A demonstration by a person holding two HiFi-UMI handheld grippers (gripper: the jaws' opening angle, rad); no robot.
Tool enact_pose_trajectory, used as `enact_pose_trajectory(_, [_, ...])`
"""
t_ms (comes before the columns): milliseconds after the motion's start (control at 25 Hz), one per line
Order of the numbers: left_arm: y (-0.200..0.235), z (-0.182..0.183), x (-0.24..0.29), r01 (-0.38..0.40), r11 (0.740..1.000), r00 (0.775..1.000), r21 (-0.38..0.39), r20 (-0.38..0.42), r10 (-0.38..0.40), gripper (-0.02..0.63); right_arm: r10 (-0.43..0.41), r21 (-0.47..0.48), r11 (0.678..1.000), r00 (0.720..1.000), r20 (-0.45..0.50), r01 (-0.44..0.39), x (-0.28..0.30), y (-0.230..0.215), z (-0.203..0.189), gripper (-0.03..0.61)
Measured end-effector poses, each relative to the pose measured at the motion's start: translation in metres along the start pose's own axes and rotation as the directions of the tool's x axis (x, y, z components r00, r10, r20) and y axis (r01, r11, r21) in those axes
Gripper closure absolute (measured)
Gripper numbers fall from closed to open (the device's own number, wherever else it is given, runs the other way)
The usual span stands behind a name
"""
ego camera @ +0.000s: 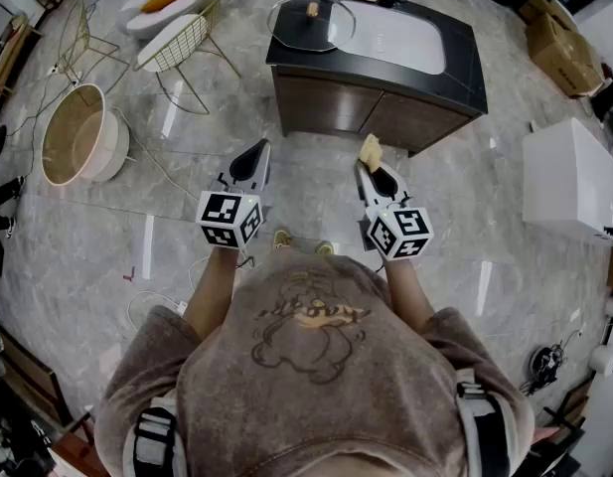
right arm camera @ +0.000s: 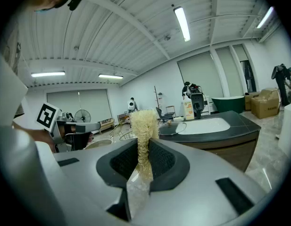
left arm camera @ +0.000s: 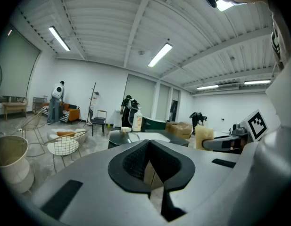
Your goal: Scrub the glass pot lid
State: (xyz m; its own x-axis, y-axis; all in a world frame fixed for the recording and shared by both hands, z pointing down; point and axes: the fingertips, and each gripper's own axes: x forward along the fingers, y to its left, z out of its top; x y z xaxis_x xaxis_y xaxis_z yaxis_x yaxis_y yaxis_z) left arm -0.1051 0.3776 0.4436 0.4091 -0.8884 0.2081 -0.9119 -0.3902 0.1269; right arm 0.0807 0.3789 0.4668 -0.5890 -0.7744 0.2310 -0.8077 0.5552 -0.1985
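Observation:
The glass pot lid lies flat on a black counter, left of a white sink. It also shows far off in both gripper views, as the lid and the lid. I stand a few steps back from the counter. My right gripper is shut on a pale yellow loofah scrubber, which sticks up between the jaws as a fibrous tuft. My left gripper is shut with nothing in it; its dark pads meet.
A soap bottle stands at the counter's back. Two wire chairs and a round white tub sit on the floor at the left. A white box and cardboard boxes are at the right. Cables trail on the floor.

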Motion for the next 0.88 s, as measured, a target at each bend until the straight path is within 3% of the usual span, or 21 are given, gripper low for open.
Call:
enact_pose_trajectory(360, [0.018,0.005,0.015,0.023,1.0,1.0,0.002,0.007,-0.023,0.595,-0.024,0.004,1.0,1.0,0.011,0.024,0.028,0.001,0.003,0.528])
enact_pose_trajectory(560, [0.04,0.003,0.022,0.051,0.997,0.999,0.05,0.007,-0.052,0.595,-0.044,-0.006,0.999,0.999,0.002,0.044,0.05,0.01,-0.007,0.526])
enact_pose_trajectory(880, [0.071,0.006,0.047,0.066,0.998,0.998,0.013,0.019,-0.067,0.595,-0.092,0.002,0.996,0.996,0.014,0.092,0.079,0.0,0.001,0.526])
